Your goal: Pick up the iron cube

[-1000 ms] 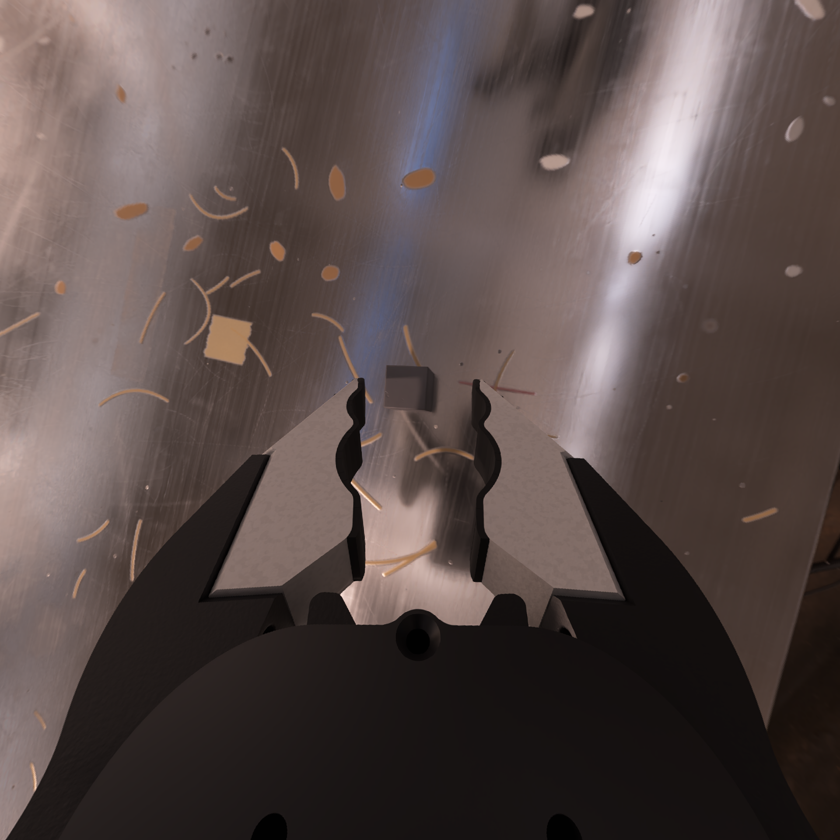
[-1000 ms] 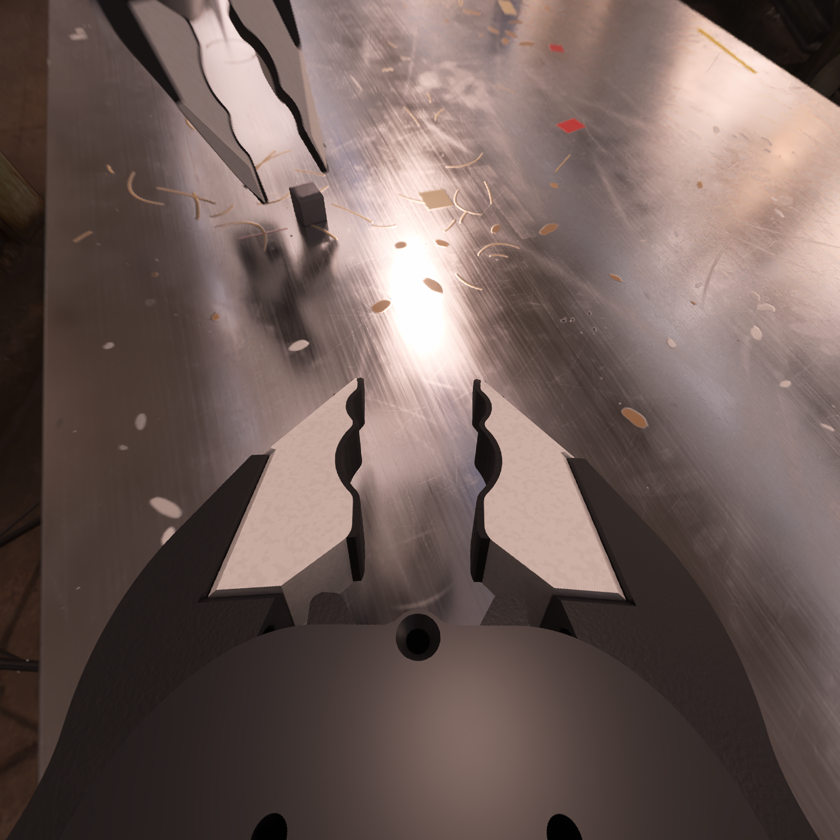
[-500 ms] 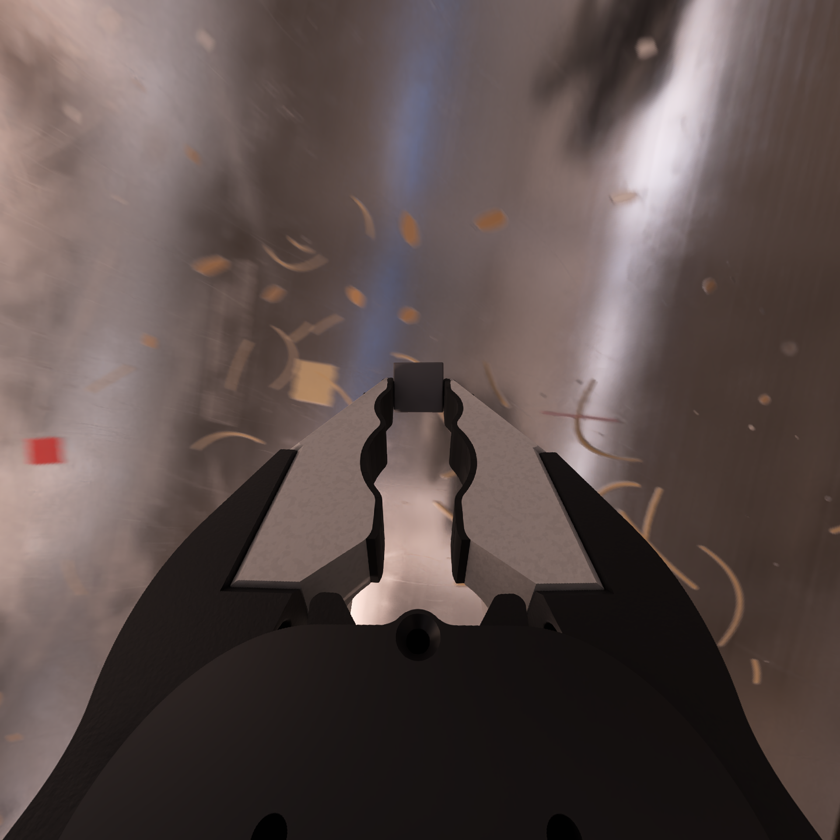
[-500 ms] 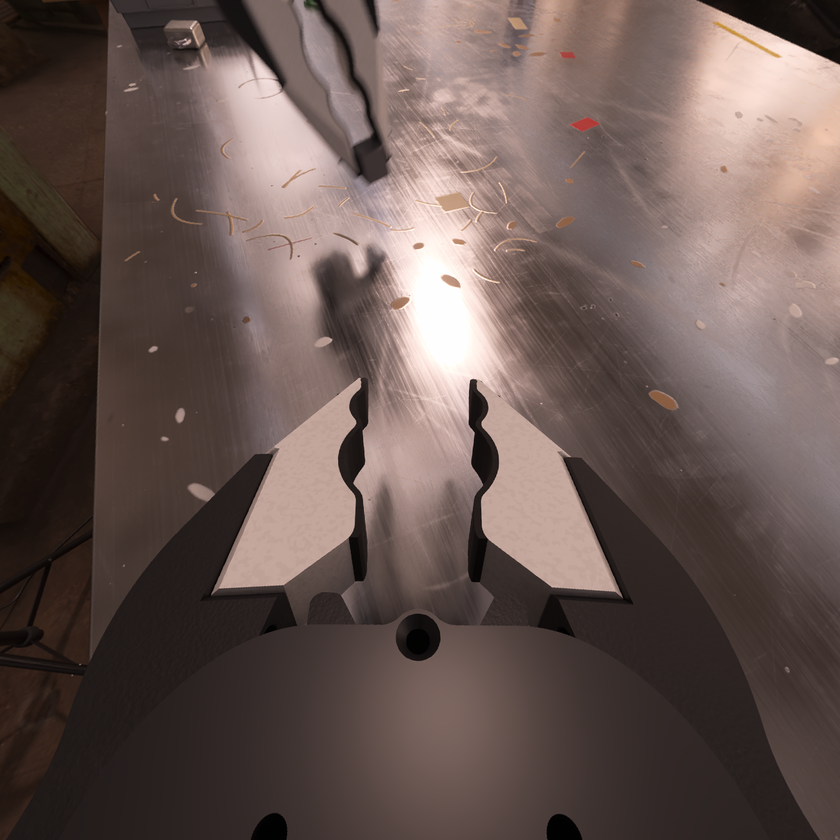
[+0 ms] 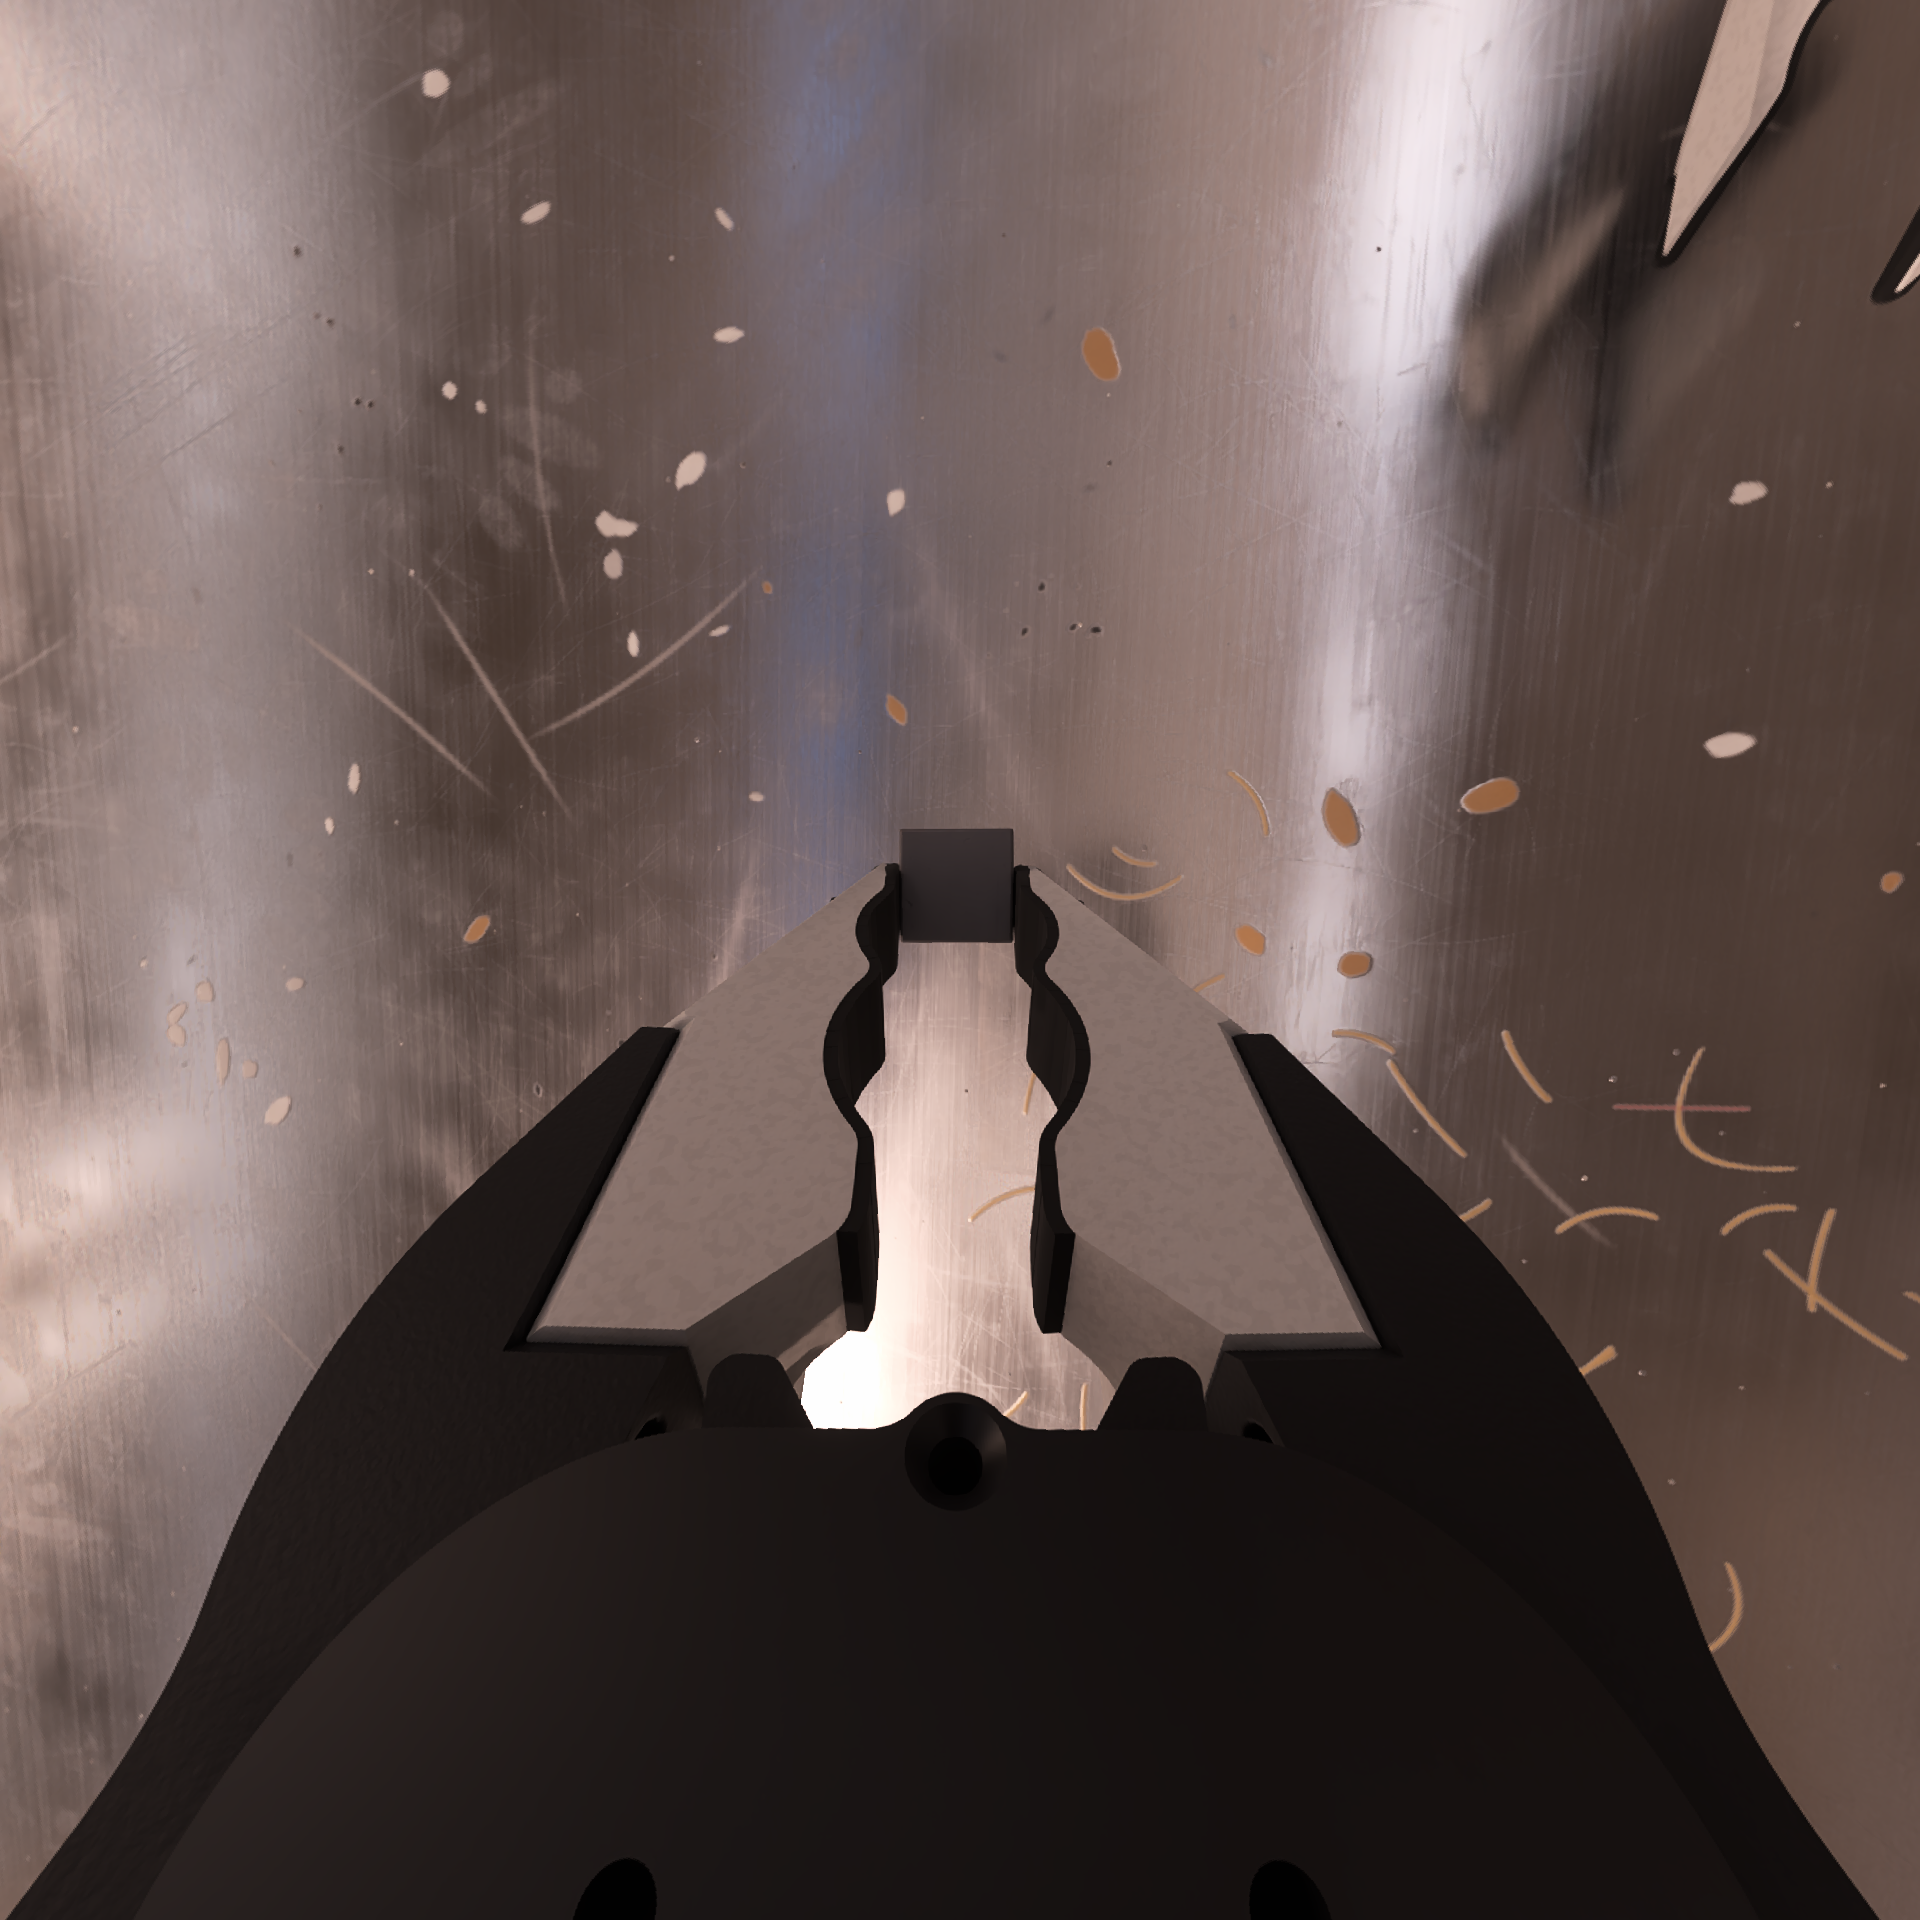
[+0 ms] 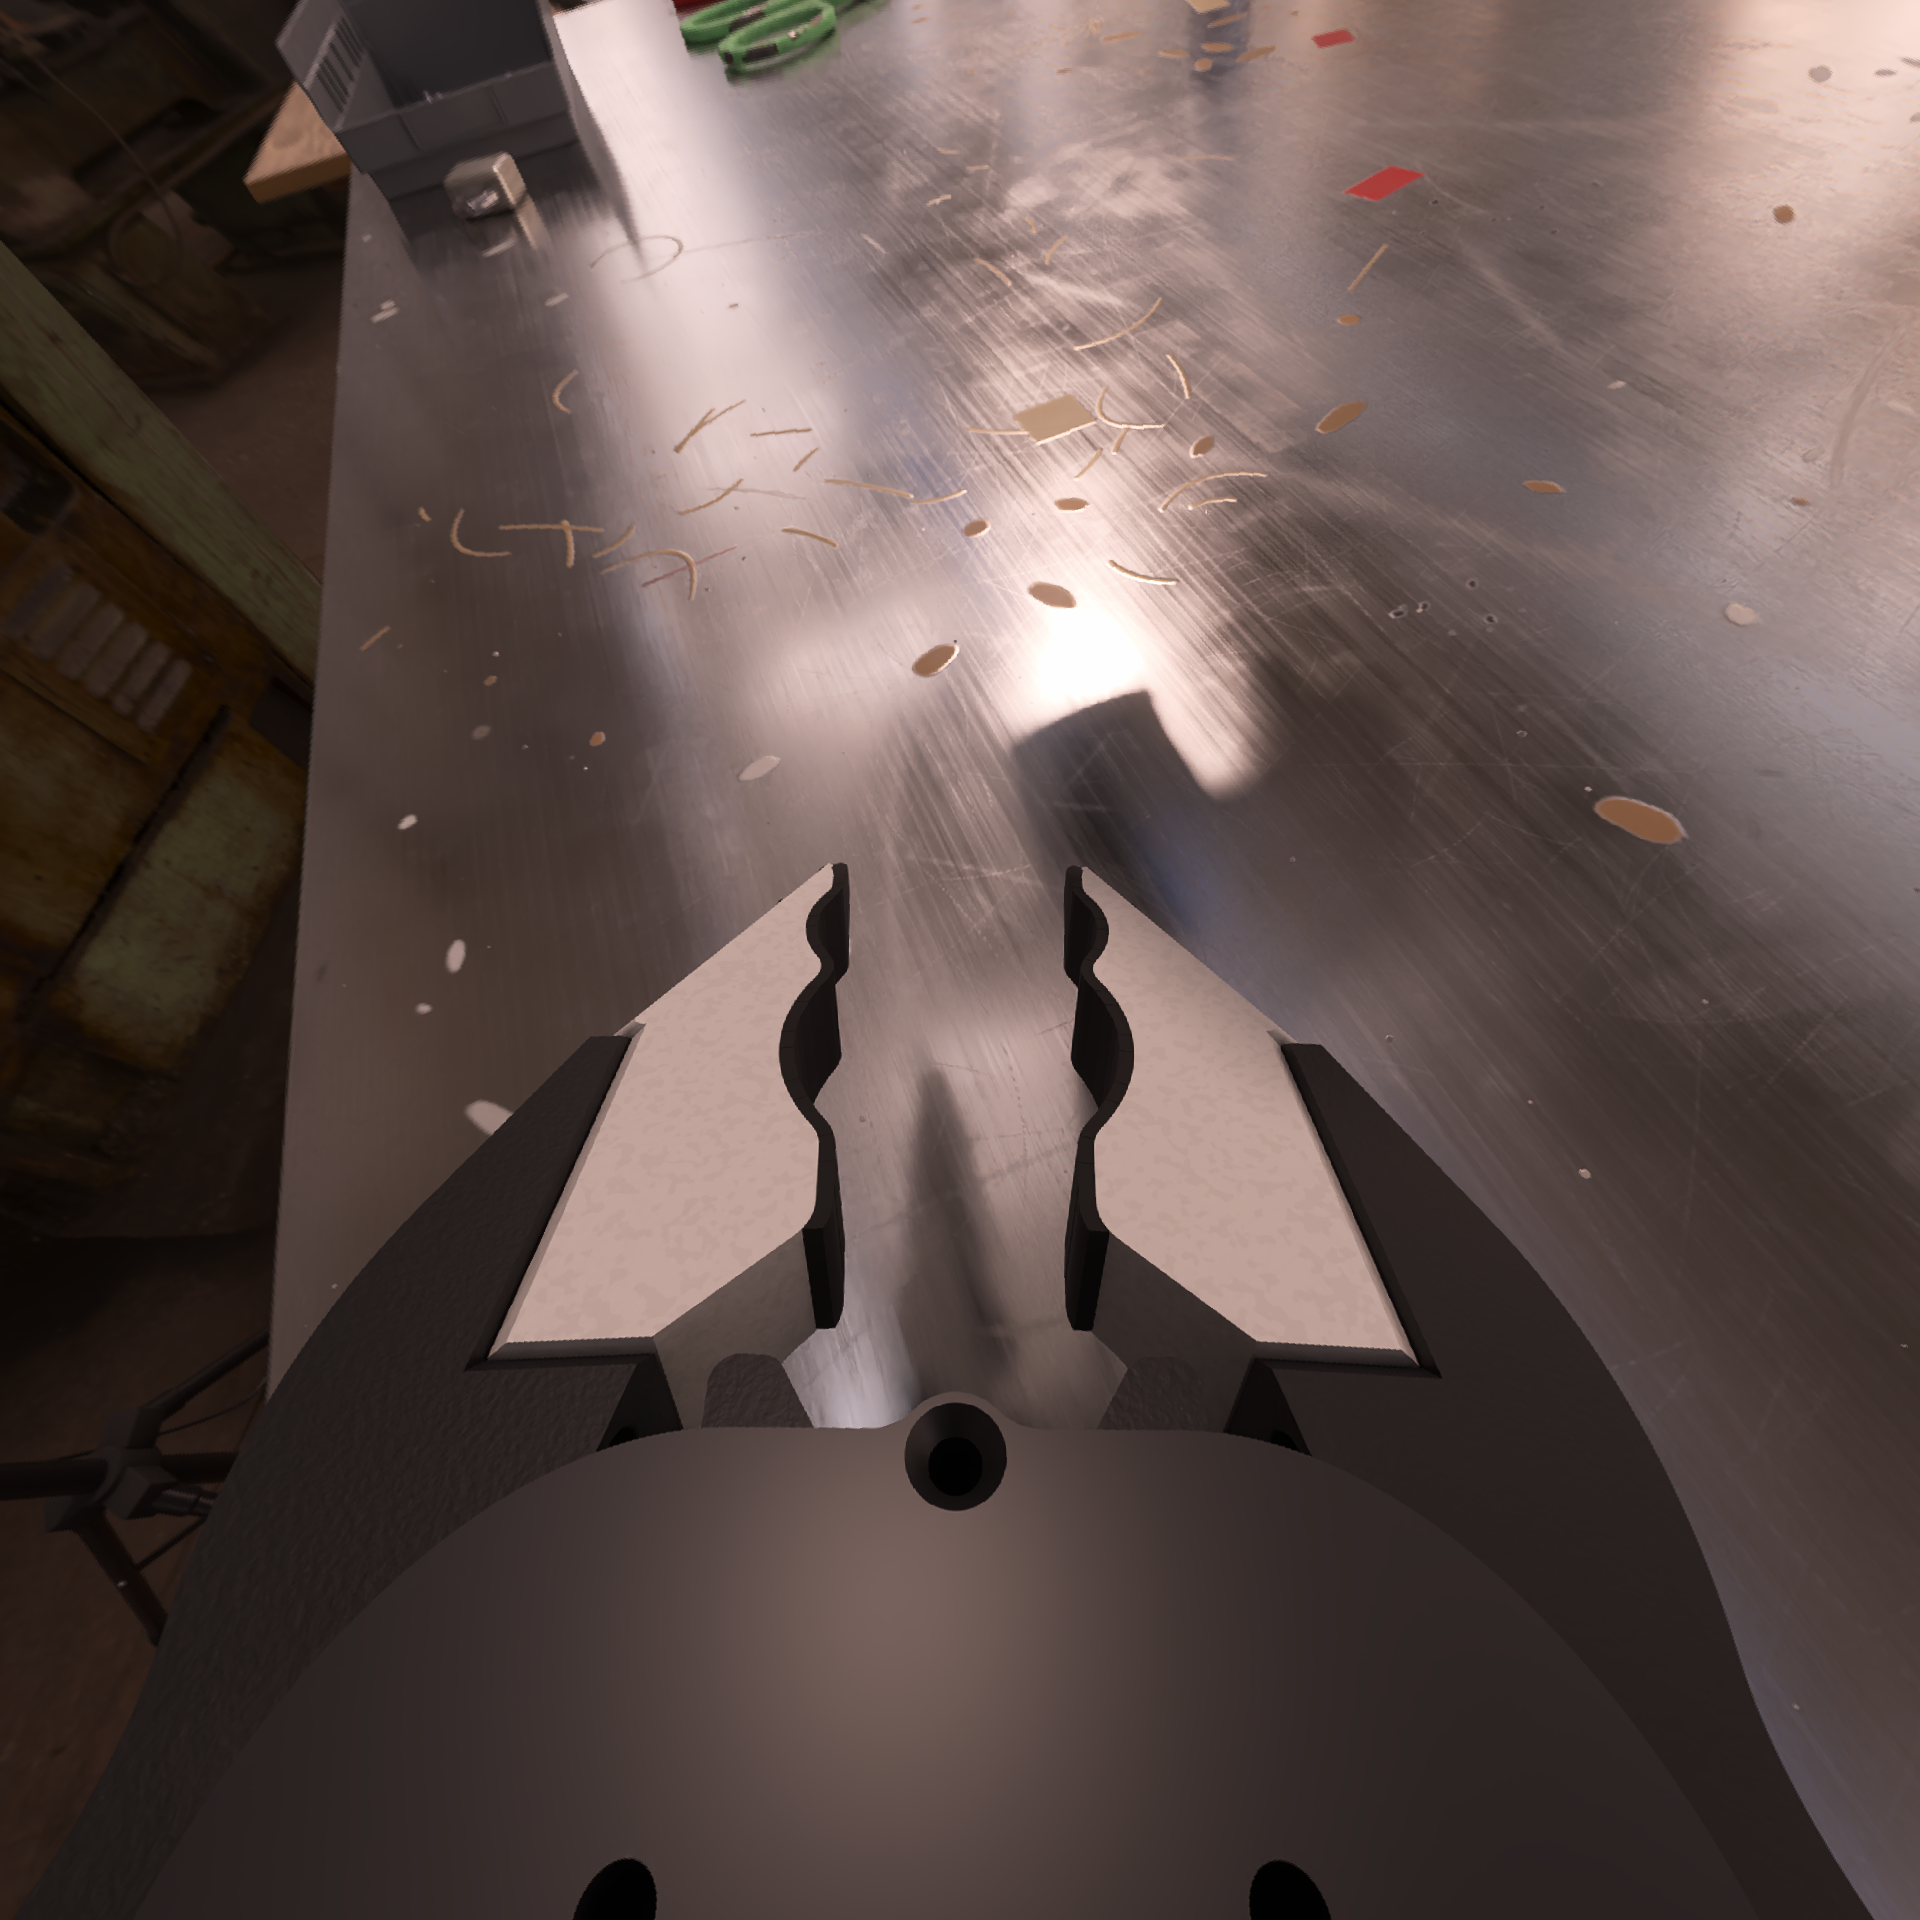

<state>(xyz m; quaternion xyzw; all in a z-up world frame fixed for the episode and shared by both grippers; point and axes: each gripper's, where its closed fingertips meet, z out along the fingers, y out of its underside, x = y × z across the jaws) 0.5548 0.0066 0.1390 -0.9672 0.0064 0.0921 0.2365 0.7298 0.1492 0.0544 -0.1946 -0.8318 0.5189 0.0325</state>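
The iron cube [image 5: 956, 885] is small, dark grey and square-faced. My left gripper [image 5: 956, 878] is shut on it, pinching it between the very fingertips, above the brushed metal table [image 5: 416, 623]. The right gripper's pale fingers [image 5: 1725, 135] show at the top right of the left wrist view, far from the cube. In the right wrist view my right gripper [image 6: 956, 883] is open and empty over the table [image 6: 1507, 987]. The cube and the left gripper are not in that view; only a dark blurred reflection [image 6: 1101, 748] lies ahead.
Wood shavings and chips are scattered over the table [image 6: 883, 488]. A grey bin [image 6: 457, 94] stands at the far left corner with a small silver block [image 6: 486, 185] beside it. Green scissors [image 6: 769, 26] and a red square [image 6: 1382, 183] lie farther back. The table's left edge [image 6: 312, 831] runs close.
My left gripper closed on the cube and lifted it off the table, leaving the right wrist view. The right wrist view shifted, and the far bin and scissors now show.
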